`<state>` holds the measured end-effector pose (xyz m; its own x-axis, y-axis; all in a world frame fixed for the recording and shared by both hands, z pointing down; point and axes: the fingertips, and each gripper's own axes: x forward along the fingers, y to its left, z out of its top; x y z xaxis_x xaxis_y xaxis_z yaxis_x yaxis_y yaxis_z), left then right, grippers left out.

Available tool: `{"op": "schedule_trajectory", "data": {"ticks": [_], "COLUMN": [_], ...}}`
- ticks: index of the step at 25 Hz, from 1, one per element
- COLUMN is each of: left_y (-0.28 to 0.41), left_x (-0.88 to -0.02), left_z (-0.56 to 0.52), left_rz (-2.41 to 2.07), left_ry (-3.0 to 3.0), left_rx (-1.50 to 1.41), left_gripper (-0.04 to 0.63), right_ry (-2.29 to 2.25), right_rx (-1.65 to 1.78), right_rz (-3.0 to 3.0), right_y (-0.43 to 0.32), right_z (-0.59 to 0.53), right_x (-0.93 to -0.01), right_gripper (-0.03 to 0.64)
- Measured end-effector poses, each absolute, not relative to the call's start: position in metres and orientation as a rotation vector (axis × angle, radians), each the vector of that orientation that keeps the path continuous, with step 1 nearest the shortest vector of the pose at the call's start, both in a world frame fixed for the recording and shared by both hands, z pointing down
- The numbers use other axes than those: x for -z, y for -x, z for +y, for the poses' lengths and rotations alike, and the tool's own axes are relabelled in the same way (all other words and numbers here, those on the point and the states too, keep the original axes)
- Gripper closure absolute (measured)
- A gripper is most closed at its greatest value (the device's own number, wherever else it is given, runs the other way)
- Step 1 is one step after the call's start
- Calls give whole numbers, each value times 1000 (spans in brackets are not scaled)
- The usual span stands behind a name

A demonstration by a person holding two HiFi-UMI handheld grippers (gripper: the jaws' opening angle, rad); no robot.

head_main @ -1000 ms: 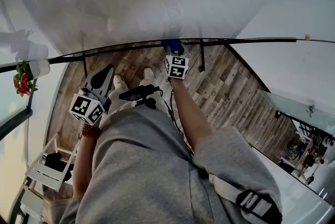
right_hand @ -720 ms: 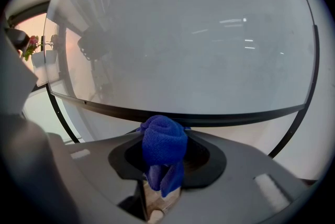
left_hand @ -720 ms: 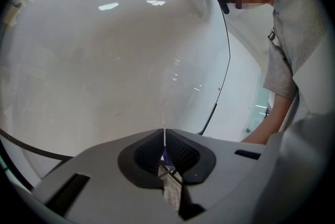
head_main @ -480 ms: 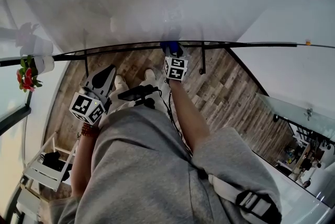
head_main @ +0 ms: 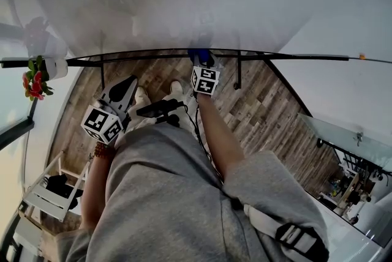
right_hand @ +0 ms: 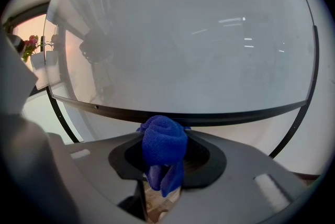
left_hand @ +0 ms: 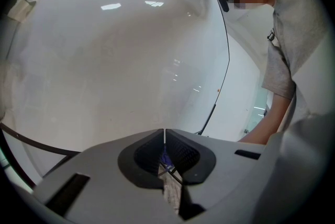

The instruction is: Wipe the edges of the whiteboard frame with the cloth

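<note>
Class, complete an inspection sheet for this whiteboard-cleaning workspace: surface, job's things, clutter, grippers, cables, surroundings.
Surface: whiteboard glossy, no marks seen.
Job's things: blue cloth bunched against the black bottom frame edge.
Clutter: potted flowers near the board's left end.
Grippers: right gripper shut on the cloth; left gripper shut, empty, away from the frame.
Cables: thin black cable seen above the wooden floor.
Surroundings: white rack at lower left.

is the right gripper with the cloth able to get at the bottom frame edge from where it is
Probably yes: the right gripper holds the blue cloth right up against the whiteboard's dark bottom frame edge, and nothing shows between them.
</note>
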<state>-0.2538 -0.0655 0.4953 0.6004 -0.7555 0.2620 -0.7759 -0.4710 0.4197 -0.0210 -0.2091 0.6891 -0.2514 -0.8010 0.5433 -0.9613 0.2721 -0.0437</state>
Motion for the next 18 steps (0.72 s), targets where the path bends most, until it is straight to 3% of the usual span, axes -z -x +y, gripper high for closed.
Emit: {"op": "schedule_trajectory", "data": {"ticks": [18], "left_y": [271], "left_x": [-505], "left_z": [-49], "left_rz": [-1166], "left_ry": [-2321], "left_rx": [-42], "left_gripper": [577], "right_ry": [-1569], "right_rx": [-533], "right_rz": [-2135], "right_y": [55], "right_z": [-204], "right_x": [-692], "right_gripper": [471]}}
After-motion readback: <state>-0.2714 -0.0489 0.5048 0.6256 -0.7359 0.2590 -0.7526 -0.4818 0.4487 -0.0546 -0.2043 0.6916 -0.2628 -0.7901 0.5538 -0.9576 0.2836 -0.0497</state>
